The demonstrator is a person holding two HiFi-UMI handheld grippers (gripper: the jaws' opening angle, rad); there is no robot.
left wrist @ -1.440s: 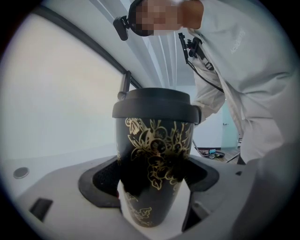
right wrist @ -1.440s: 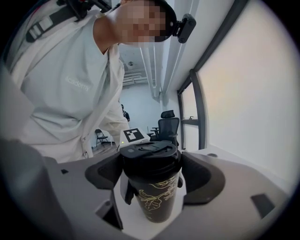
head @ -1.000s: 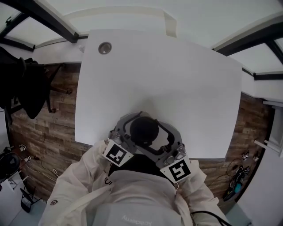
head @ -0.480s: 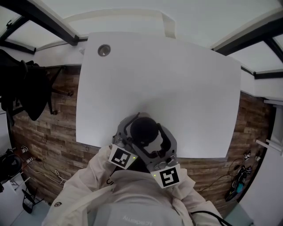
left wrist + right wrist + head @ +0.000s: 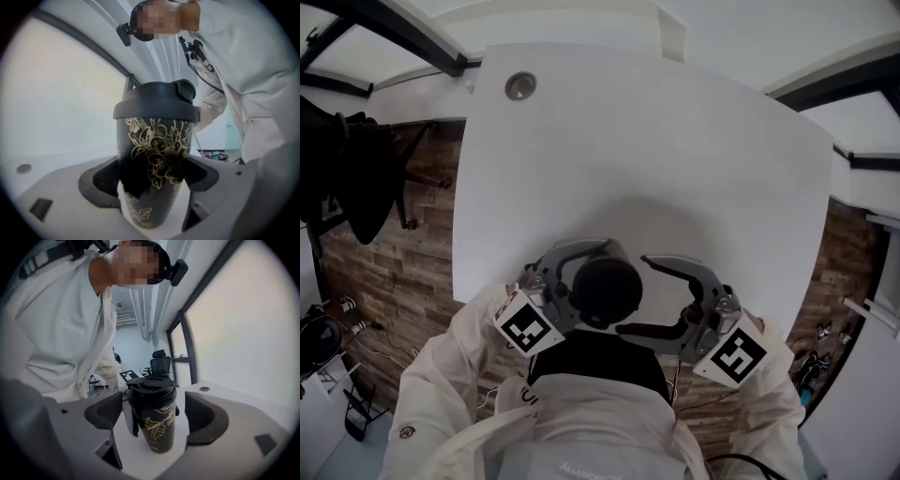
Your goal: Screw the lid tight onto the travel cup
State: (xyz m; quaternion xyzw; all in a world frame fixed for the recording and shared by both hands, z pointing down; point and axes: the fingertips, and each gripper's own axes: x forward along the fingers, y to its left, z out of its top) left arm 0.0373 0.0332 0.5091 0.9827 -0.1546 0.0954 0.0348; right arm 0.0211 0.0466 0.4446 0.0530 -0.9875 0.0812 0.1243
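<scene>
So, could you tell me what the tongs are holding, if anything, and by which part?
The left tongs clamp the travel cup by its body, below the lid; right tongs are open, empty.

Travel cup [image 5: 605, 291] on worktop [image 5: 675, 169] at near edge, lid [image 5: 157, 105] on top. Left gripper [image 5: 152, 176] jaws touch both its sides. Right gripper [image 5: 637, 295] just right, apart. Cable port [image 5: 520, 86] at far-left corner.

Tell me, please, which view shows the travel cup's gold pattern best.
Left gripper view: the travel cup fills it, pattern sharp. The right gripper view shows it smaller; the head view, only the lid.
</scene>
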